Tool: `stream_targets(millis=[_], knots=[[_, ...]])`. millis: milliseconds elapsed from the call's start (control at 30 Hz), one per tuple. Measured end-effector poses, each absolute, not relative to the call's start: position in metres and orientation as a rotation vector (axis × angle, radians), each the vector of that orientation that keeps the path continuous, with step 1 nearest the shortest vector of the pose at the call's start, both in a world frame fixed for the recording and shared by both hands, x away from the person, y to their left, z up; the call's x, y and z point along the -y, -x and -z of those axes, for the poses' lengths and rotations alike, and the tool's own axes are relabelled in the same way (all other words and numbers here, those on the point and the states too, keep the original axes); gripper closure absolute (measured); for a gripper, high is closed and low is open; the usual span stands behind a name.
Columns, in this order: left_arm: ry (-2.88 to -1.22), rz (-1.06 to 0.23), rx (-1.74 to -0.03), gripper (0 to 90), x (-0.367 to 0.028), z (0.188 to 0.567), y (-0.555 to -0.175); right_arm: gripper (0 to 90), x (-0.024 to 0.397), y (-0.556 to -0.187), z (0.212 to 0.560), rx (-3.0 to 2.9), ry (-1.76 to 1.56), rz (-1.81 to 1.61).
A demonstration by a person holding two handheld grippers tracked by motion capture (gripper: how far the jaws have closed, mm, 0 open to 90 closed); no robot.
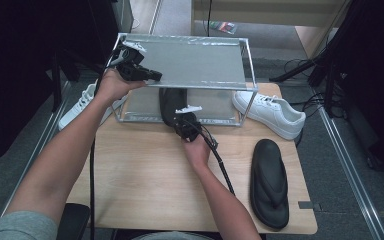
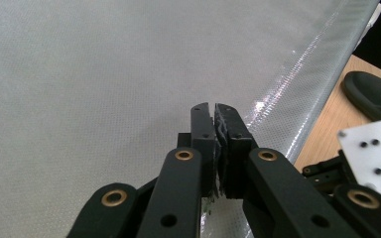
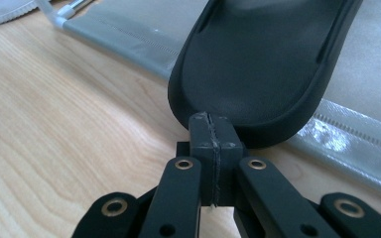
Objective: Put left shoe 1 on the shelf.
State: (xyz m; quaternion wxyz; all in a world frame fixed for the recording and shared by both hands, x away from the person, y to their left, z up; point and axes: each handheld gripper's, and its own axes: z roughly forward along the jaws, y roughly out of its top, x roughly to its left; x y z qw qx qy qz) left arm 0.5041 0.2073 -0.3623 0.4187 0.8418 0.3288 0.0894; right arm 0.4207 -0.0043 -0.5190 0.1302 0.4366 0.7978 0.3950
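We are midway through loading footwear onto the two-tier shoe rack (image 1: 247, 70) at the upper centre of the high view. The black flip-flop (image 1: 169, 102) lies on the rack's lower shelf, its heel hanging over the front edge, and our right gripper (image 1: 186, 129) sits just below it in the frame. In the right gripper view its jaws are pressed together with nothing between them, their tips (image 3: 211, 130) right at the sandal's heel (image 3: 258, 69); whether they touch it we cannot tell. We judge this as a closed-jaw nudge, sliding the sandal deeper onto the shelf.

Our left gripper (image 1: 147, 75) hovers over the left part of the top shelf; in the left gripper view its jaws (image 2: 214, 124) stand nearly shut, holding nothing above the grey mesh fabric (image 2: 89, 79).

Next we would need a straight push along the sandal's length until the heel clears the rack's front bar, then a reach to the second flip-flop (image 1: 269, 182) at the lower right, which calls for opening the jaws first.
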Motion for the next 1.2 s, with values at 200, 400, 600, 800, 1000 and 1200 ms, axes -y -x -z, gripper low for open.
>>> stream_targets(millis=[200,400,600,800,1000,1200], knots=[[-2.109,-0.225,-0.825,88.2,-0.207,0.363,-0.504,90.0,0.003,-0.430,0.520,-2.336,-1.234,-1.160],[-2.103,-0.226,-0.823,88.2,-0.208,0.363,-0.504,90.0,0.005,-0.426,0.517,-2.351,-1.204,-1.181],[-2.091,-0.246,-0.845,88.6,-0.206,0.363,-0.502,90.0,0.018,-0.402,0.502,-2.405,-1.129,-1.231],[-2.065,-0.228,-0.888,78.2,-0.206,0.362,-0.504,80.1,0.034,-0.384,0.487,-2.473,-1.080,-1.311],[-2.031,-0.186,-0.922,66.5,-0.205,0.351,-0.501,69.1,0.047,-0.370,0.480,-2.499,-1.039,-1.362],[-2.083,-0.197,-0.864,48.4,-0.204,0.334,-0.483,63.7,0.063,-0.356,0.472,-2.494,-0.962,-1.405]])
